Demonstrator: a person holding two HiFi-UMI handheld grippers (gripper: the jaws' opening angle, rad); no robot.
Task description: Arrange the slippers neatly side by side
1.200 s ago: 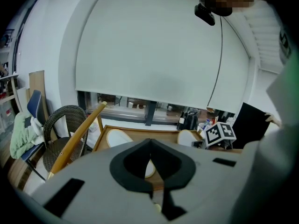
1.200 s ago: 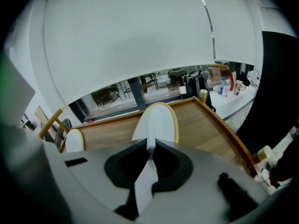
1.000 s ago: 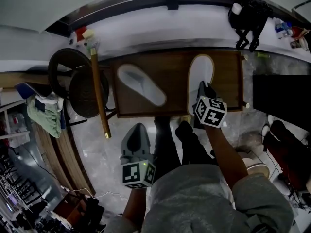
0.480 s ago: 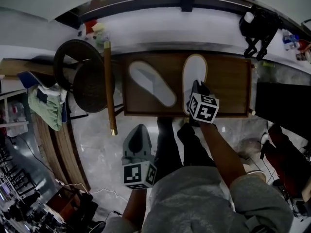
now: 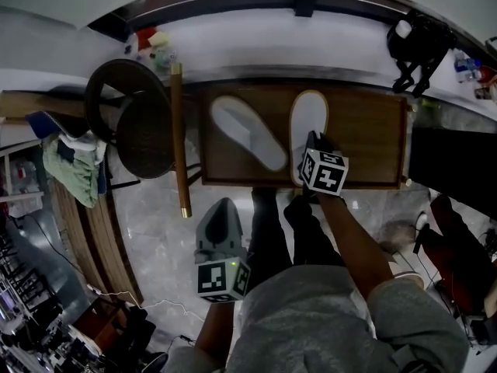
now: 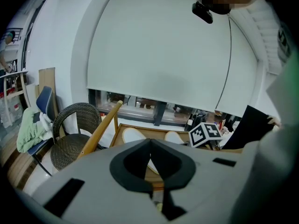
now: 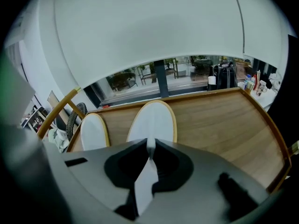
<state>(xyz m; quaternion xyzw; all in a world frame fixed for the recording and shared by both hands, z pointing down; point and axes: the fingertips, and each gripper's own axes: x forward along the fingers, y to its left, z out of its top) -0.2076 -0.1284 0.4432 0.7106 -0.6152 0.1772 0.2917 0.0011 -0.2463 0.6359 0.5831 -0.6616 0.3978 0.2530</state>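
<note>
On the tabletop (image 5: 365,130), the angled slipper (image 5: 247,134) lies left of centre, the straight slipper (image 5: 308,119) at centre, its heel pinched by the right hand-held gripper (image 7: 149,148). It is best dragged flat, toe toward the tabletop's far edge. The left hand-held gripper (image 6: 150,141) hangs pressed together, empty.

We saw dim, cool-toned frames, lit mostly by the window (image 7: 187,73); fisheye bent the edges, corners went black, and the near foreground was blurred.
</note>
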